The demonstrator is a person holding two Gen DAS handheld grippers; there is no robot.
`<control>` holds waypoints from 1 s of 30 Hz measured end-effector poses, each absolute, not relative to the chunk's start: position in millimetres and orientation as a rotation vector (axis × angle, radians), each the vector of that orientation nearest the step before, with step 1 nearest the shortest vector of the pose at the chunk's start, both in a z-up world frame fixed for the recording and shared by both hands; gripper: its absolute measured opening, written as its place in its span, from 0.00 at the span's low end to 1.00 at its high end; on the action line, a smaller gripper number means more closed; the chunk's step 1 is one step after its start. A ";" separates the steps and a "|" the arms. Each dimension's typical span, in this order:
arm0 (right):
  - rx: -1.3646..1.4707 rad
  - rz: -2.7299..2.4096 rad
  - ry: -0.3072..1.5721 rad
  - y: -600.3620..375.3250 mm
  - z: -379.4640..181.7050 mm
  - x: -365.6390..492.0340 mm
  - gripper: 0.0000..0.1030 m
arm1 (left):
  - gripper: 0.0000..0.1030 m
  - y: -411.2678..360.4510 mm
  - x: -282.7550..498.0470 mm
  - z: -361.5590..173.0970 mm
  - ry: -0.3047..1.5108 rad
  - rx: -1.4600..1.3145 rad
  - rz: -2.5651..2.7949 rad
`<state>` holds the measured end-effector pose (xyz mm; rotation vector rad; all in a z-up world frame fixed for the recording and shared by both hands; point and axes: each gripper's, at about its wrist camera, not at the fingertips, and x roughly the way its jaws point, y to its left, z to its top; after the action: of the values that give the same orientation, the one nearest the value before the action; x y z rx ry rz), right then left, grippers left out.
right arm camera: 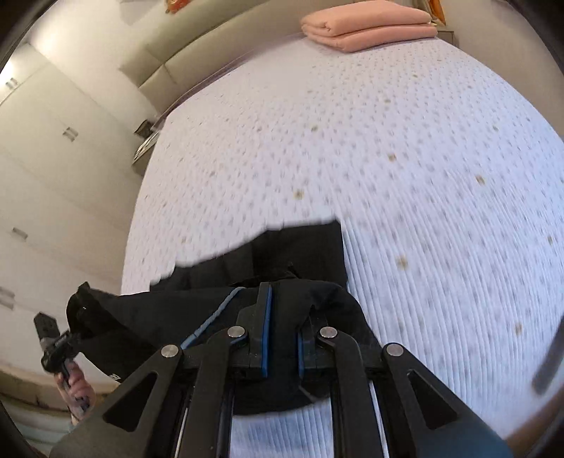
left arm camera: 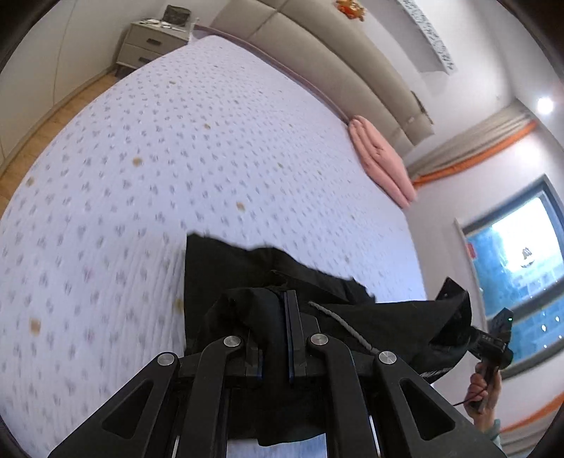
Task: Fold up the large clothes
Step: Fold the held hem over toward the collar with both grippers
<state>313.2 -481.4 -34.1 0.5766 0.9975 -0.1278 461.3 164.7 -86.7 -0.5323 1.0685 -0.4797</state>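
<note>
A large black garment (left arm camera: 246, 274) hangs stretched between my two grippers above the patterned white bed (left arm camera: 158, 148). My left gripper (left arm camera: 282, 299) is shut on one corner of it, with cloth bunched over the left finger. The garment's other corner reaches the right gripper (left arm camera: 490, 338), seen at the far right. In the right wrist view my right gripper (right arm camera: 278, 296) is shut on the black garment (right arm camera: 303, 246), with cloth draped over its right finger. The left gripper (right arm camera: 56, 338) shows at the lower left, holding the other end. A grey drawstring (left arm camera: 338, 324) lies on the cloth.
A folded pink blanket (left arm camera: 384, 158) lies by the beige headboard (left arm camera: 335, 60); it also shows in the right wrist view (right arm camera: 366, 24). A bedside cabinet (left arm camera: 151, 42) stands beyond the bed. A window (left arm camera: 518, 267) is at the right. White wardrobes (right arm camera: 53, 176) line the left.
</note>
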 end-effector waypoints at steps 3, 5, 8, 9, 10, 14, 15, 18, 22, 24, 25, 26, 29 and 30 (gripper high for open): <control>0.561 -0.181 1.021 -485.1 -66.8 361.0 0.14 | 0.12 146.1 491.8 -114.4 1.090 -0.475 -0.433; 0.566 -0.219 1.072 -489.3 -105.1 387.4 0.15 | 0.13 132.7 510.4 -143.6 1.152 -0.441 -0.380; 0.600 -0.253 1.163 -496.4 -161.8 408.8 0.16 | 0.15 121.1 528.8 -188.1 1.260 -0.452 -0.346; 0.628 -0.251 1.193 -500.2 -177.9 413.0 0.17 | 0.15 120.5 531.1 -195.9 1.277 -0.459 -0.349; 0.667 -0.246 1.213 -504.1 -192.9 415.7 0.17 | 0.15 120.9 534.0 -206.9 1.302 -0.489 -0.359; 0.809 -0.172 1.224 -529.1 -210.1 408.0 0.18 | 0.18 140.2 532.9 -199.3 1.309 -0.575 -0.386; 0.837 -0.155 1.215 -535.6 -208.1 406.0 0.18 | 0.18 147.0 531.5 -187.3 1.296 -0.575 -0.406; 0.942 -0.093 1.186 -558.5 -198.3 398.1 0.19 | 0.18 160.2 528.8 -155.7 1.277 -0.573 -0.462; 1.014 -0.026 1.185 -572.8 -186.1 395.2 0.24 | 0.20 169.3 528.3 -127.4 1.319 -0.579 -0.556; 1.066 -0.003 1.169 -579.7 -184.6 391.2 0.25 | 0.20 174.9 526.8 -118.7 1.326 -0.575 -0.567; 1.093 0.015 1.160 -582.7 -183.1 388.6 0.25 | 0.20 177.8 524.0 -113.8 1.324 -0.553 -0.560; 1.120 0.029 1.154 -583.6 -182.0 387.0 0.28 | 0.20 177.5 520.8 -109.7 1.324 -0.523 -0.546; 1.179 0.060 1.113 -589.7 -173.2 379.4 0.53 | 0.22 175.0 513.0 -100.4 1.315 -0.456 -0.497; 1.187 0.053 1.079 -597.0 -164.4 373.6 0.63 | 0.27 177.4 510.3 -98.4 1.297 -0.458 -0.479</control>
<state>373.6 -597.0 -164.4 1.1868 1.0794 0.0529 510.3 177.4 -98.4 -0.4576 1.2973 -0.4785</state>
